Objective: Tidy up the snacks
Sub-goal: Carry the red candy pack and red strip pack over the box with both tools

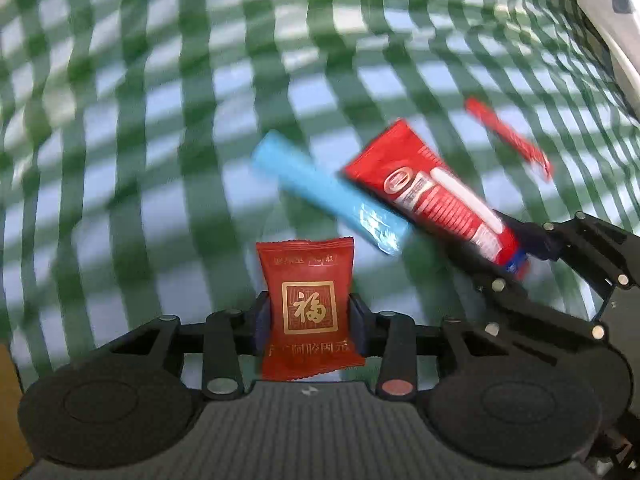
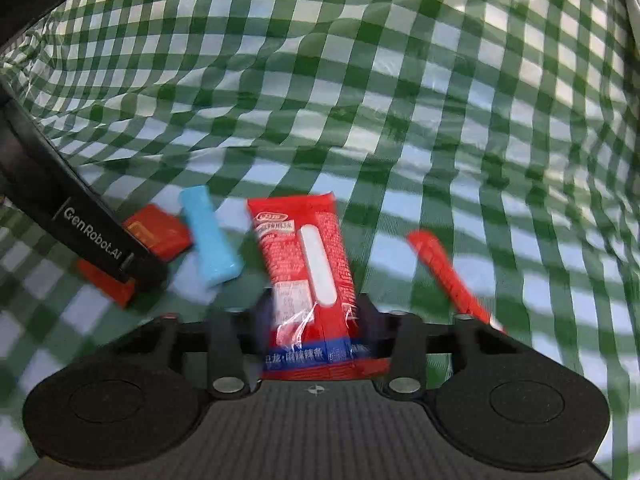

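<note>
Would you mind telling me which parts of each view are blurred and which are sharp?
Left wrist view: the dark red packet in the left claw is crisp; the checked cloth behind is smeared. Right wrist view: the red pouch and thin red stick look streaked.

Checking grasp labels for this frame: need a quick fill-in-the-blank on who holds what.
The left gripper is shut on the dark red square sachet with a ____ character.
The right gripper holds the long red snack packet with a ____ bottom band.
The light blue wrapped bar lies on the ____-and-white checked cloth.
Answers: gold; blue; green
</note>
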A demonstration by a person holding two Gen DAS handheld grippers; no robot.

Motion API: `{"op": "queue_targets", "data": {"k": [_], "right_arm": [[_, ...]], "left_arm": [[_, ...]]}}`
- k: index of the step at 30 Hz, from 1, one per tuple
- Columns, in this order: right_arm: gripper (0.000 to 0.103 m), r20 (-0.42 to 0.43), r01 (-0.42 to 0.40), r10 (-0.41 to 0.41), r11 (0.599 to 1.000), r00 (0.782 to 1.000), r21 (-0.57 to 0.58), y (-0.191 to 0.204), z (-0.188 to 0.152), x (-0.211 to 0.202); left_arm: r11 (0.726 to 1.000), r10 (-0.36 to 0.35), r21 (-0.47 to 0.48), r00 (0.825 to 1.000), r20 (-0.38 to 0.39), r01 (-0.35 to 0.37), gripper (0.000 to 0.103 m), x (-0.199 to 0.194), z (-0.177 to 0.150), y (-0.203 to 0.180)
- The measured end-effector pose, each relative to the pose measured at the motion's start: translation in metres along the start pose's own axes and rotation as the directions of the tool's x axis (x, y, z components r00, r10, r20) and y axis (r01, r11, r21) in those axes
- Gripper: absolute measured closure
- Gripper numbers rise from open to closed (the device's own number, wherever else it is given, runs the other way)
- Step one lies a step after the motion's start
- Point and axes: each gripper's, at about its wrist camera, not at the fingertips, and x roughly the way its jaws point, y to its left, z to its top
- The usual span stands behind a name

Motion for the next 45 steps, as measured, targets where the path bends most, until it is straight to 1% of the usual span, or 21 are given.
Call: {"op": "queue_targets", "data": {"k": [2, 5, 7, 9, 11, 12, 14, 16, 18, 21, 24, 27, 31, 34, 37, 39, 45], "right_arm": [[0.068, -0.021, 0.040, -0.040, 0.999, 0.999, 0.011, 0.018, -0.005, -0.016], [0.069, -0.023, 0.031, -0.029, 0.990, 0.999, 0.135, 0.041, -0.020, -0.052], [0.069, -0.008, 0.048, -0.048, 0.978, 0.999, 0.201, 0.059, -0.030, -0.080], [0.069, 0.015, 0.078, -0.085, 0.966, 0.996, 0.248, 0.077, -0.036, -0.109], [0.069, 0.032, 0.095, -0.111, 0.943, 0.993, 0.320, 0.090, -0.037, -0.136], [0.069, 0.039, 0.091, -0.112, 0.931, 0.993, 0.353, 0.097, -0.035, -0.150], [0.069, 0.068, 0.074, -0.108, 0.921, 0.992, 0.382, 0.112, -0.028, -0.176], [0.069, 0.103, 0.040, -0.083, 0.929, 0.991, 0.367, 0.131, -0.018, -0.204], [0.069, 0.137, 0.010, -0.057, 0.945, 0.989, 0.326, 0.151, -0.010, -0.229], [0.069, 0.167, -0.057, 0.010, 0.958, 0.986, 0.282, 0.189, -0.002, -0.267], [0.069, 0.181, -0.115, 0.072, 0.964, 0.981, 0.241, 0.229, -0.007, -0.297], [0.069, 0.163, -0.155, 0.119, 0.960, 0.979, 0.233, 0.266, -0.020, -0.318], [0.069, 0.120, -0.179, 0.156, 0.961, 0.980, 0.212, 0.307, -0.034, -0.341], [0.069, 0.136, -0.168, 0.150, 0.977, 0.979, 0.133, 0.330, -0.042, -0.362], [0.069, 0.136, -0.142, 0.130, 0.987, 0.982, 0.076, 0.347, -0.041, -0.377], [0.069, 0.141, -0.128, 0.120, 0.991, 0.983, 0.051, 0.358, -0.041, -0.386], [0.069, 0.203, -0.115, 0.121, 0.993, 0.972, -0.040, 0.391, -0.045, -0.413]], "left_arm": [[1.000, 0.020, -0.002, 1.000, -0.011, -0.020, 0.060, -0.011, -0.029, 0.008], [0.999, -0.001, -0.044, 0.999, -0.035, 0.000, 0.060, -0.040, -0.071, 0.030], [0.998, 0.002, -0.057, 0.999, -0.033, -0.004, 0.059, -0.063, -0.097, 0.041], [0.998, 0.006, -0.061, 1.000, -0.019, -0.007, 0.059, -0.089, -0.118, 0.051], [0.998, 0.012, -0.055, 1.000, 0.005, -0.012, 0.059, -0.117, -0.136, 0.056], [0.998, 0.014, -0.053, 1.000, 0.020, -0.013, 0.059, -0.131, -0.144, 0.058], [0.999, 0.017, -0.049, 0.998, 0.062, -0.014, 0.059, -0.163, -0.162, 0.063], [0.999, 0.025, -0.047, 0.994, 0.107, -0.020, 0.059, -0.194, -0.177, 0.064], [0.998, 0.029, -0.052, 0.990, 0.137, -0.022, 0.059, -0.223, -0.195, 0.071], [0.997, 0.041, -0.074, 0.983, 0.178, -0.028, 0.059, -0.264, -0.229, 0.084], [0.992, 0.072, -0.121, 0.975, 0.212, -0.047, 0.059, -0.300, -0.268, 0.101], [0.984, 0.079, -0.173, 0.971, 0.226, -0.040, 0.059, -0.322, -0.301, 0.118], [0.978, 0.110, -0.199, 0.956, 0.271, -0.056, 0.059, -0.353, -0.345, 0.137], [0.971, 0.128, -0.234, 0.939, 0.318, -0.054, 0.059, -0.372, -0.369, 0.143], [0.963, 0.135, -0.266, 0.922, 0.363, -0.037, 0.059, -0.390, -0.391, 0.150], [0.959, 0.140, -0.282, 0.916, 0.376, -0.031, 0.059, -0.398, -0.404, 0.157], [0.949, 0.160, -0.314, 0.898, 0.409, -0.026, 0.059, -0.419, -0.436, 0.170]]}}
